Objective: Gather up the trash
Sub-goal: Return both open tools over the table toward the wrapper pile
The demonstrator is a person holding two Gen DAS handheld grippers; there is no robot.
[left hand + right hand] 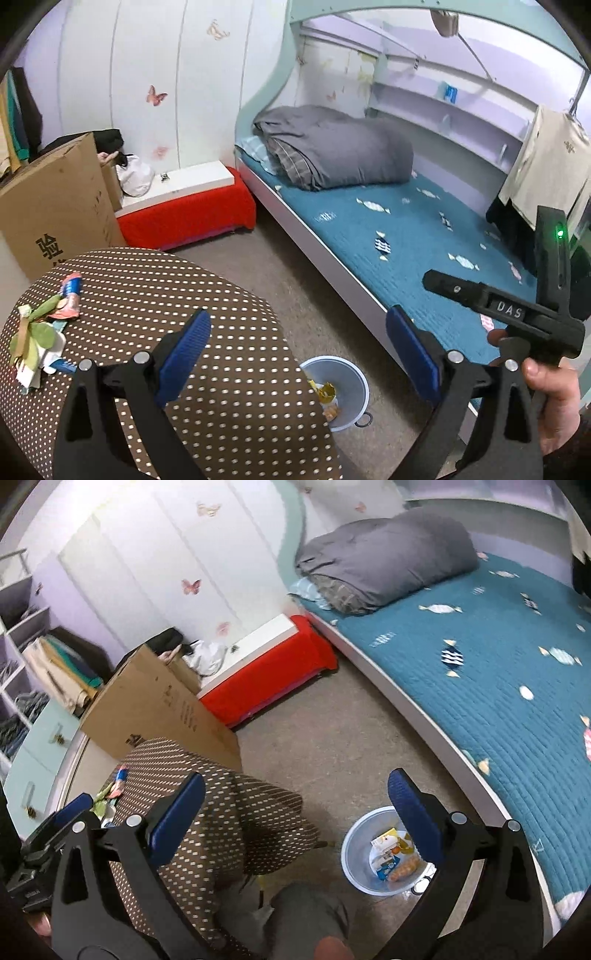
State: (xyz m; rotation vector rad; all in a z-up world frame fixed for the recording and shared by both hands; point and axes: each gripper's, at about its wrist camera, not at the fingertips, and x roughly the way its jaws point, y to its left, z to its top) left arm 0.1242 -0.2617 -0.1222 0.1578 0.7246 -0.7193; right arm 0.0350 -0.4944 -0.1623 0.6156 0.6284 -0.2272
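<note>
The trash (48,317) is a little pile of crumpled wrappers and paper on the desk (192,295), the one with the brown dotted cloth, near its far left edge. The blue bin (360,853) sits on the floor just beside the desk, and it already has some wrappers inside.

The left gripper (297,356) has its fingers wide open with nothing between them. The right gripper (295,818) is wide open and empty too.

Both grippers are up above the desk and apart from the pile. The papers look light and loose, so a grab could pick up only one piece and push the others off the desk. The fingers might also pinch the cloth and tug it.
</note>
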